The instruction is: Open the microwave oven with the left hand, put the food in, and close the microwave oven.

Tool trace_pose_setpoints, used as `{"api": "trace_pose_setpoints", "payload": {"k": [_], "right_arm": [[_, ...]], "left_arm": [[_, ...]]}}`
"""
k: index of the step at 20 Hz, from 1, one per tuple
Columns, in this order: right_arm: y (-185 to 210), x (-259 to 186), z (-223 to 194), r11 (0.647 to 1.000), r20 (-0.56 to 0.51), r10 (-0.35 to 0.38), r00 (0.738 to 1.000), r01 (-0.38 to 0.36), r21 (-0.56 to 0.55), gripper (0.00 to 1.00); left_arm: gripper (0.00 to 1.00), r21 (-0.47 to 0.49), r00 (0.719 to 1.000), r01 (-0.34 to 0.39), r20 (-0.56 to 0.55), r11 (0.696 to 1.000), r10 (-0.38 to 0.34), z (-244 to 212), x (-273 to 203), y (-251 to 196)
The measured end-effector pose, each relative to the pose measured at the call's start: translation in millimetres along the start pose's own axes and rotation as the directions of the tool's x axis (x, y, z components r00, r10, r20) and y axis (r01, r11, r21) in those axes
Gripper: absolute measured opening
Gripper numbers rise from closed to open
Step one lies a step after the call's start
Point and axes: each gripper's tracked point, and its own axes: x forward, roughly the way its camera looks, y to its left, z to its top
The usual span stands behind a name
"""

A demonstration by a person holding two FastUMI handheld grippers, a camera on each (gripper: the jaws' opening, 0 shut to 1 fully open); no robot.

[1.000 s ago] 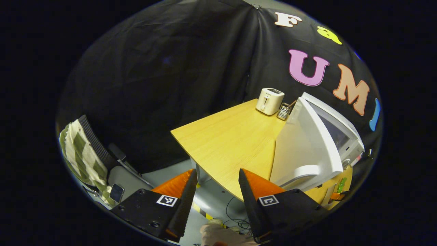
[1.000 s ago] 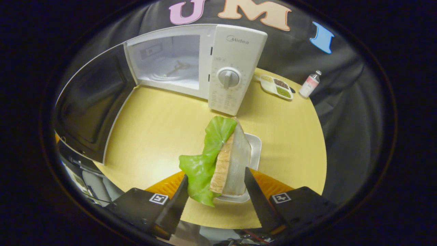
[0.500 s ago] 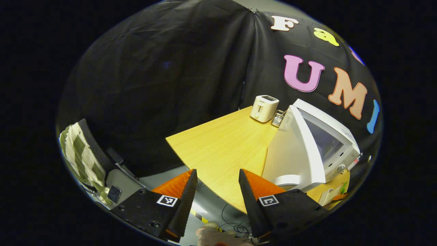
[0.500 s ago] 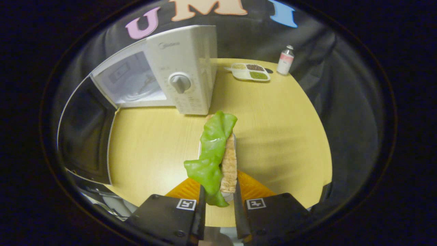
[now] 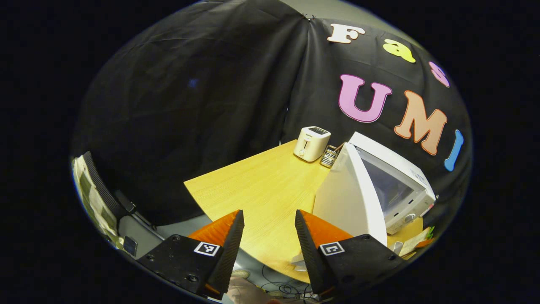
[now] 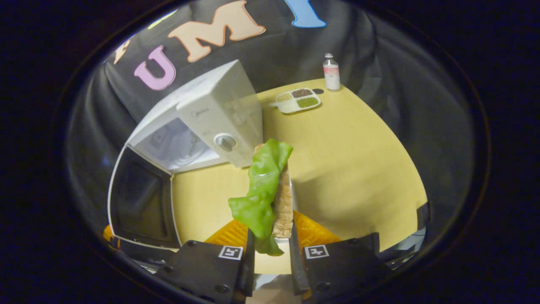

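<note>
Leftmost, the left hand-held gripper point(image 5: 266, 240) hangs spread and empty over the edge of the yellow surface point(image 5: 253, 190), with the toaster point(image 5: 311, 143) at the far side. Beside it the microwave oven point(image 6: 202, 122) stands with its door point(image 6: 141, 202) swung wide. Right of that, the right hand-held gripper point(image 6: 270, 261) pinches the food point(image 6: 270, 190), a sandwich with lettuce, seemingly lifted clear of the surface.

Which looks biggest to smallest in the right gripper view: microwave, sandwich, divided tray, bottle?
1. Microwave
2. Sandwich, though it sits nearest the camera, which inflates it
3. Divided tray
4. Bottle, far off, close to the tray in apparent size
</note>
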Motion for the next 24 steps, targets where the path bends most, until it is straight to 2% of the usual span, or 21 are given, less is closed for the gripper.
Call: {"api": "trace_pose_setpoints", "payload": {"k": [1,2,3,5,6,7,8,10,11,12,13,15,16,17,18,19,20,22,23,24], "right_arm": [[11,-5,-3,0.999,0.008,0.013,1.0,-0.013,0.039,0.32],[23,-8,-8,0.997,0.014,0.025,1.0,-0.026,0.077,0.39],[38,-10,-14,0.993,0.017,0.04,0.999,-0.041,0.111,0.32],[75,-8,-30,0.979,0.031,0.091,0.995,-0.095,0.182,0.32],[95,-5,-36,0.964,0.046,0.124,0.991,-0.131,0.23,0.38],[117,-1,-43,0.945,0.062,0.161,0.985,-0.172,0.277,0.38],[140,3,-50,0.922,0.08,0.197,0.977,-0.213,0.323,0.32],[180,14,-56,0.878,0.134,0.25,0.959,-0.283,0.386,0.33],[197,20,-57,0.869,0.157,0.263,0.952,-0.304,0.389,0.38],[213,30,-59,0.866,0.178,0.274,0.945,-0.323,0.381,0.38],[228,38,-60,0.862,0.193,0.285,0.939,-0.339,0.377,0.38],[256,51,-58,0.852,0.22,0.308,0.926,-0.371,0.368,0.38],[267,59,-53,0.853,0.238,0.311,0.92,-0.38,0.357,0.38],[274,67,-48,0.858,0.253,0.305,0.918,-0.38,0.345,0.38],[279,75,-43,0.864,0.265,0.302,0.916,-0.38,0.33,0.38],[280,81,-47,0.888,0.231,0.313,0.921,-0.37,0.274,0.38],[279,90,-46,0.902,0.244,0.29,0.925,-0.349,0.254,0.3],[278,106,-35,0.89,0.245,0.303,0.921,-0.366,0.273,0.31],[282,114,-31,0.878,0.256,0.31,0.916,-0.379,0.293,0.38],[285,120,-24,0.869,0.275,0.31,0.91,-0.389,0.307,0.38]], "left_arm": [[0.71,0.006,1.0,0.019,-0.007,1.0,-0.018,3,9,1],[0.71,0.011,0.999,0.037,-0.02,0.999,-0.037,5,16,3],[0.71,0.017,0.998,0.063,-0.031,0.998,-0.063,8,23,3],[0.71,0.031,0.992,0.118,-0.051,0.992,-0.117,13,36,6],[0.71,0.045,0.989,0.137,-0.066,0.989,-0.134,14,43,10],[0.71,0.057,0.984,0.16,-0.082,0.986,-0.155,15,50,13],[0.71,0.061,0.979,0.185,-0.093,0.981,-0.179,17,54,12],[0.71,0.06,0.963,0.244,-0.129,0.968,-0.235,15,59,11],[0.75,0.072,0.956,0.268,-0.141,0.961,-0.256,17,60,13],[0.8,0.096,0.954,0.277,-0.149,0.956,-0.261,17,66,15],[0.75,0.123,0.951,0.287,-0.157,0.95,-0.267,19,70,18],[0.75,0.157,0.939,0.325,-0.169,0.933,-0.298,23,73,17],[0.8,0.174,0.934,0.341,-0.176,0.924,-0.312,24,75,16],[0.75,0.189,0.928,0.357,-0.182,0.915,-0.324,25,75,16],[0.75,0.205,0.924,0.367,-0.189,0.907,-0.332,27,75,16],[0.75,0.216,0.921,0.376,-0.193,0.901,-0.338,28,75,15],[0.75,0.222,0.916,0.388,-0.2,0.895,-0.347,28,75,14],[0.75,0.231,0.904,0.411,-0.226,0.882,-0.362,24,76,12],[0.75,0.235,0.9,0.418,-0.237,0.877,-0.365,21,78,11],[0.75,0.237,0.897,0.422,-0.248,0.875,-0.366,20,79,11]]}}
